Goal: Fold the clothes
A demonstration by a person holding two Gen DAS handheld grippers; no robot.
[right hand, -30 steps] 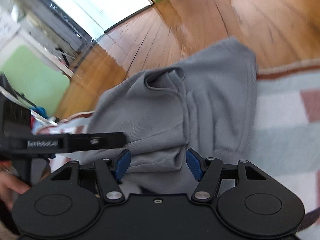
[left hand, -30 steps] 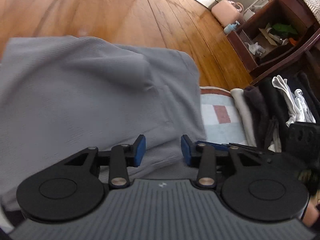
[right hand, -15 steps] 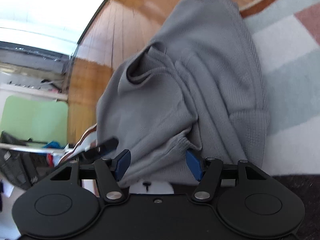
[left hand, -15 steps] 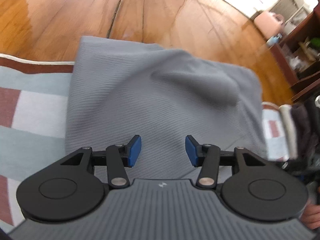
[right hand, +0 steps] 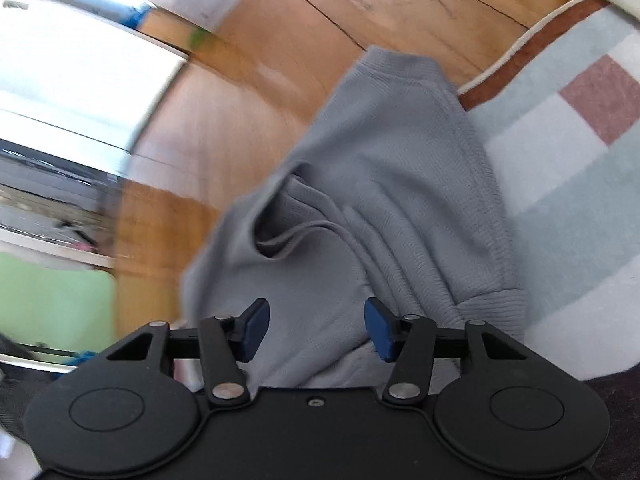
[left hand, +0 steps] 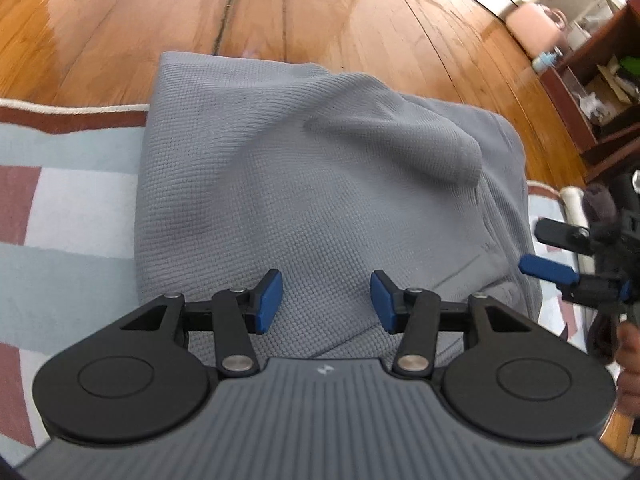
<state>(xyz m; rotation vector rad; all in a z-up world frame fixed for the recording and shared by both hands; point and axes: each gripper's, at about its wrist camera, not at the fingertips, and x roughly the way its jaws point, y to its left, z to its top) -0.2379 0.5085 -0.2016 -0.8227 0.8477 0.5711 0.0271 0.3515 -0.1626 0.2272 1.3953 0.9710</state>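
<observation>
- Grey knit sweater (left hand: 320,184) lies crumpled, half on the checked rug (left hand: 68,208), far edge over onto the wood floor (left hand: 280,4).
- L gripper (left hand: 325,300) just above sweater's near part; pads apart, nothing pinched.
- R gripper (right hand: 316,330) over the sweater by a ribbed cuff (right hand: 488,312); jaws have just been closing, pads not yet gripping the cloth.
- R gripper also seen at far right in left wrist view (left hand: 568,264).

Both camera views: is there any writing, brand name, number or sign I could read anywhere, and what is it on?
No readable words or numbers in either view.
Small pale mark, a logo rather than letters, on the left claw's ribbed grey housing.
Grey sweater: no label showing.
Shelf clutter: too blurred to read.
</observation>
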